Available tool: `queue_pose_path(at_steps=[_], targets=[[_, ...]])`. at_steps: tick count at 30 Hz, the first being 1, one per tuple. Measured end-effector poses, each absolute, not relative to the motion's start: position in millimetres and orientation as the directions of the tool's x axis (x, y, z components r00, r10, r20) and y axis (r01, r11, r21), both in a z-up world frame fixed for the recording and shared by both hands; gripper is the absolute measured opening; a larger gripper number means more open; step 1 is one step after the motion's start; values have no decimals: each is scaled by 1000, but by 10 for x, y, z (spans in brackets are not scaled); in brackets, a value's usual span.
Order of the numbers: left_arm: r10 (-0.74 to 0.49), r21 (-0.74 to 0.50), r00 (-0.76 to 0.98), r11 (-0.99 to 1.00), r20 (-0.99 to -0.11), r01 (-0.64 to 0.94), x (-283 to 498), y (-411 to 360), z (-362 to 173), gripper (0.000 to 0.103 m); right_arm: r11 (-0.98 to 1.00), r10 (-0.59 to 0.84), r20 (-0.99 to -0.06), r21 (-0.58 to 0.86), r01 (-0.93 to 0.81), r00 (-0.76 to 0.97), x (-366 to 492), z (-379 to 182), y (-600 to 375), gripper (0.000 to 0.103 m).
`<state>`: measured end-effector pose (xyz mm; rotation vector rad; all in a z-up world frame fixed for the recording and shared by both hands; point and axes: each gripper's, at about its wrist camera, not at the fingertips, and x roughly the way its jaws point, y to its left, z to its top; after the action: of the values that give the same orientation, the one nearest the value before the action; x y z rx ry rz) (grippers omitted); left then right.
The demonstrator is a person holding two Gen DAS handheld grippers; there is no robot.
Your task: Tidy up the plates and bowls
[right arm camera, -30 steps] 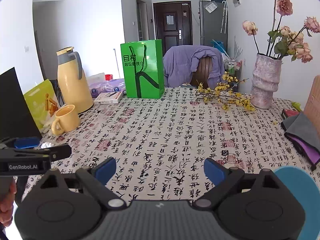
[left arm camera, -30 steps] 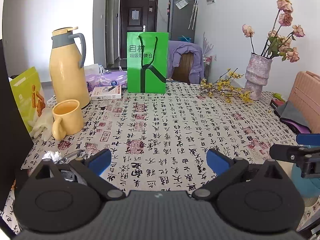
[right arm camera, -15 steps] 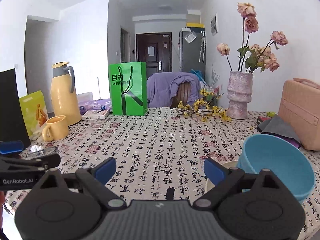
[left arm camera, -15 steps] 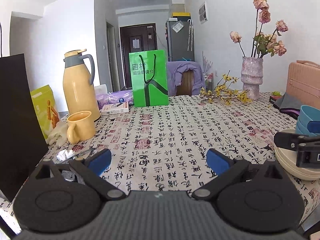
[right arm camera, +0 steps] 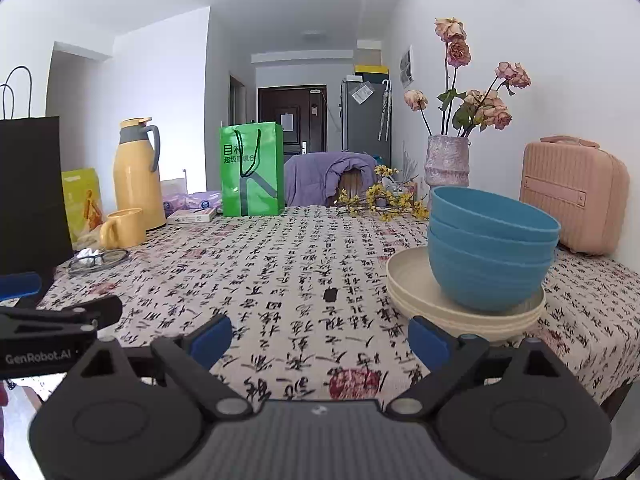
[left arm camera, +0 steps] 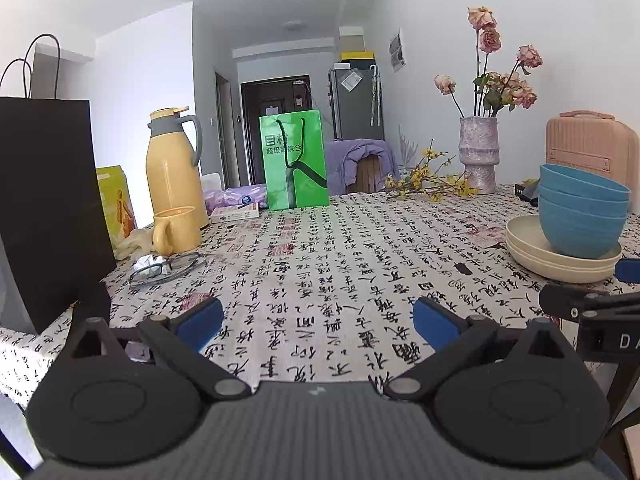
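A stack of blue bowls rests on a stack of cream plates near the table's front right. My right gripper is open and holds nothing, low at the front edge just left of the plates. My left gripper is open with nothing in it too, further left over the patterned cloth. Each gripper shows at the edge of the other's view: the right one in the left wrist view, the left one in the right wrist view.
A yellow thermos, yellow mug, glasses and black paper bag stand at the left. A green bag is at the back, a vase of roses and pink case at the right.
Both grippers have pulled back and dropped low toward the table's front edge. The bowls and plates have come fully into view at the right.
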<state>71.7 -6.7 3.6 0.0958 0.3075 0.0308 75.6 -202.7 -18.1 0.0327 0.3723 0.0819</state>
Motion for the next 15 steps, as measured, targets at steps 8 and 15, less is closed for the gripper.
queue_pose_path(at_steps=[8,15], targets=[[15,65,942,998,-336,7,420,-52,-176,103,996,85,-359,25,-81,929,363,-389,-1914,95],[-14,44,940,999,-340,31,354,-94,-179,103,997,75,-343,45,-63,936,319,-379,-1968,95]])
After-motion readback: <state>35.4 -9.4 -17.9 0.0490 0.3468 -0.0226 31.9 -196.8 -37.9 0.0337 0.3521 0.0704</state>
